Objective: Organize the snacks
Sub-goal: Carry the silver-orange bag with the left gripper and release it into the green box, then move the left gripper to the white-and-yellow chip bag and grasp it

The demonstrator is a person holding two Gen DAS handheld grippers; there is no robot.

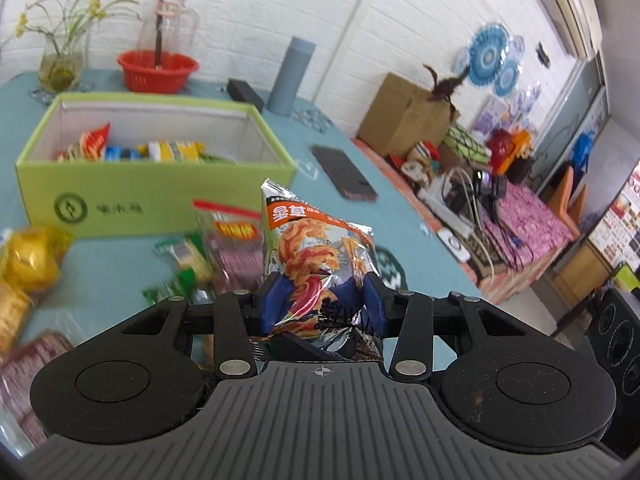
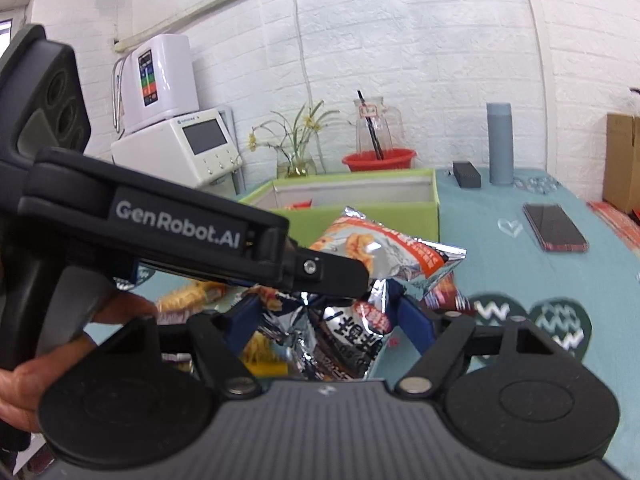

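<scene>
snack bag (image 1: pixel 316 256) pinched by left gripper (image 1: pixel 322 308) | right gripper (image 2: pixel 334 320) clamps another packet (image 2: pixel 348 340)

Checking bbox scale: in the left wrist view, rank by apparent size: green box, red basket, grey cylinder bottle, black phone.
1. green box
2. red basket
3. black phone and grey cylinder bottle: they look about alike, so no ranking between them.
The box sits nearer the camera, which inflates it.

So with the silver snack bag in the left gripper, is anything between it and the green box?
Nothing visible blocks it. The silver snack bag is held above loose snack packets, and the green box behind them is open-topped.
</scene>
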